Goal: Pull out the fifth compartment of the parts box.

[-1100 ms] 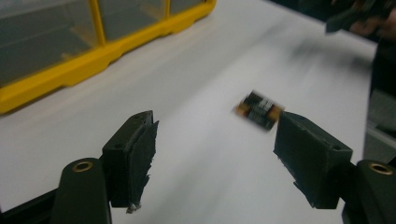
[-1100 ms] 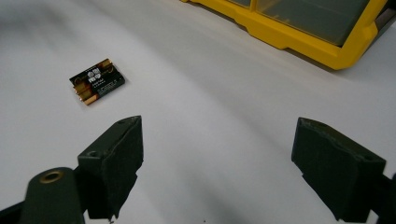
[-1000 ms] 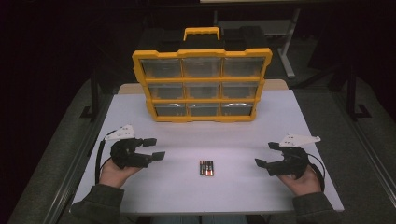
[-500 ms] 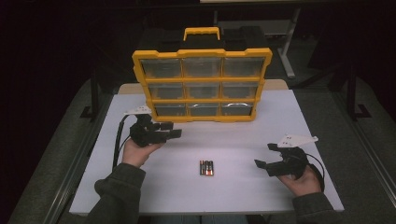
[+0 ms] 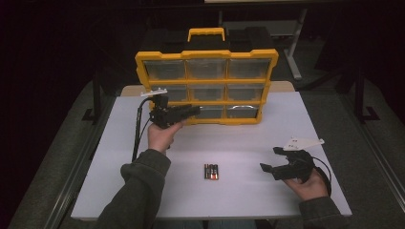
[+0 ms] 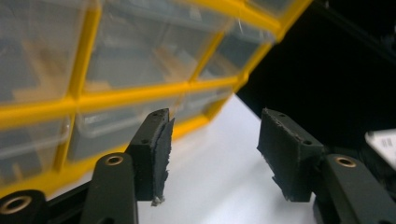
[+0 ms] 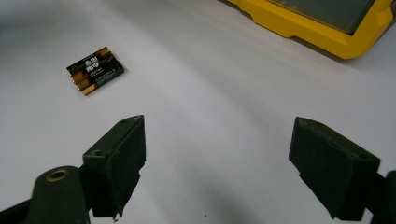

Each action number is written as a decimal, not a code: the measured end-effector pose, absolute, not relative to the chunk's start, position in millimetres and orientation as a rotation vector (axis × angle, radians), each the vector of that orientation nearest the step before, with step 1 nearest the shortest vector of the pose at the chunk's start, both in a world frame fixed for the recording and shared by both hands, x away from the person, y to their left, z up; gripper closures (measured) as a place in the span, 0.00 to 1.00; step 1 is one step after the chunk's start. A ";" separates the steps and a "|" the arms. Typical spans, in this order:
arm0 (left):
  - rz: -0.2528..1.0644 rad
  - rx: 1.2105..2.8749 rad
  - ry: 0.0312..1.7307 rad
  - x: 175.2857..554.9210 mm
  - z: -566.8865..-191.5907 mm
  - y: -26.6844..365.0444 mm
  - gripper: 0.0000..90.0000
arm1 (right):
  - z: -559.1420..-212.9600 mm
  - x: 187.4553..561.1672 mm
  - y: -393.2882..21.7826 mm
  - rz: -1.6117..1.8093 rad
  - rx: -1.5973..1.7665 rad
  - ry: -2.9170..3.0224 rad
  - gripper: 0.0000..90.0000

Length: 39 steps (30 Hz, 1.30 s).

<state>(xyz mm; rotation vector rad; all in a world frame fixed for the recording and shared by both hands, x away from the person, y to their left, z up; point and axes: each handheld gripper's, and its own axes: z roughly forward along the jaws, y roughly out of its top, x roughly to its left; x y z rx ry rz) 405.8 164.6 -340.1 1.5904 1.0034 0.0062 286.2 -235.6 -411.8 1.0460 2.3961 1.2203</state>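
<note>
A yellow organizer case (image 5: 206,53) with clear drawers stands upright at the back of the white table (image 5: 305,119). My left gripper (image 5: 191,112) is held up just in front of its bottom row of drawers, left of middle. Its jaws have just been closing, but they stand open with nothing between them. In the left gripper view, the left gripper (image 6: 213,126) has the drawers (image 6: 140,56) close ahead. A small pack of batteries (image 5: 211,171) lies at the table's front middle. My right gripper (image 5: 271,160) rests open to the right of the pack, and the right gripper (image 7: 219,135) faces the batteries (image 7: 95,70).
The organizer's carry handle (image 5: 206,32) sticks up at the back, with dark equipment and floor behind it. Bare white table surface lies between the batteries and the organizer (image 7: 299,25). A cable (image 5: 138,129) hangs from the left gripper.
The left hand has moved forward and rightward, rising off the table up to the organizer's lower drawers, and its jaws have narrowed. The right hand has stayed put.
</note>
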 end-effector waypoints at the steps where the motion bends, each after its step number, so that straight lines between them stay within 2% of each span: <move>1: 0.002 1.569 1.020 408.8 -340.0 161.2 0.51 | -411.9 286.2 -235.7 1.223 1.052 2.398 0.19; 11: -0.008 1.425 1.110 430.6 -339.5 143.2 0.58 | -413.7 287.2 -236.7 1.223 1.051 2.400 0.19; 18: 0.029 1.383 1.142 436.4 -340.0 130.4 0.69 | -412.9 286.2 -237.0 1.237 1.044 2.398 0.20; 24: -0.008 1.329 1.172 441.6 -346.7 126.0 0.77 | -413.4 283.9 -239.9 1.243 1.039 2.395 0.21; 29: -0.042 1.285 1.170 444.8 -351.3 122.5 0.79 | -412.2 283.1 -242.6 1.264 1.045 2.386 0.21; 39: -0.006 1.243 1.196 440.9 -349.5 118.0 0.83 | -412.3 282.5 -244.0 1.286 1.037 2.388 0.22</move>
